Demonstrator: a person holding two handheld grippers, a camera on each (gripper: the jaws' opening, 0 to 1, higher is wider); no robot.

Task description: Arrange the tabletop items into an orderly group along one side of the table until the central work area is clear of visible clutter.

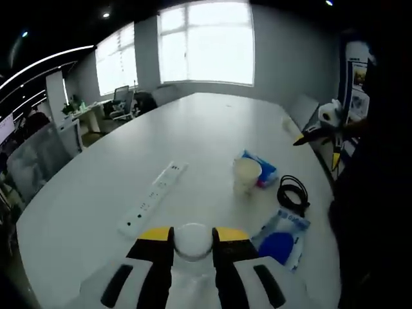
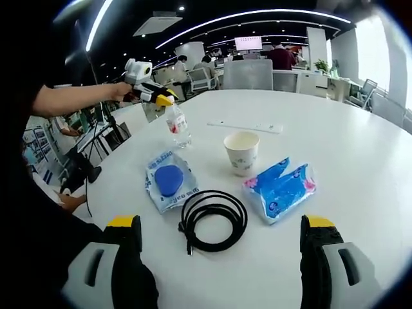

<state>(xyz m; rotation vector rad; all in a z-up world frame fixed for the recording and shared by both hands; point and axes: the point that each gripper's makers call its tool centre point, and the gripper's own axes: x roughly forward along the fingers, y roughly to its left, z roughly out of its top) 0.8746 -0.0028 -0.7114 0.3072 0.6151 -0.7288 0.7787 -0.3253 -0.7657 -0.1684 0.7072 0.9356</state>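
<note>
The white oval table (image 2: 360, 161) spreads ahead of both grippers and is cut off by the edges of each view. In the left gripper view, the left gripper (image 1: 193, 239) has its yellow-tipped jaws closed narrowly around the top of a clear plastic water bottle (image 1: 192, 243); most of the bottle is hidden below the jaws, and in the right gripper view it stands ahead to the left with a label too small to read. Ahead and to the left of the left gripper lies a long white power strip (image 1: 153, 197), its markings too small to make out. Ahead and to its right stands a paper cup (image 1: 246, 176), with a blue tissue pack (image 1: 262, 168) partly hidden behind it. Farther right lies a coiled black cable (image 1: 293, 193), and close on the right a clear packet with a blue pad inside (image 1: 282, 238), its print unreadable. The right gripper (image 2: 222, 235) has its jaws spread wide with nothing between them, the cable just ahead between them.
</note>
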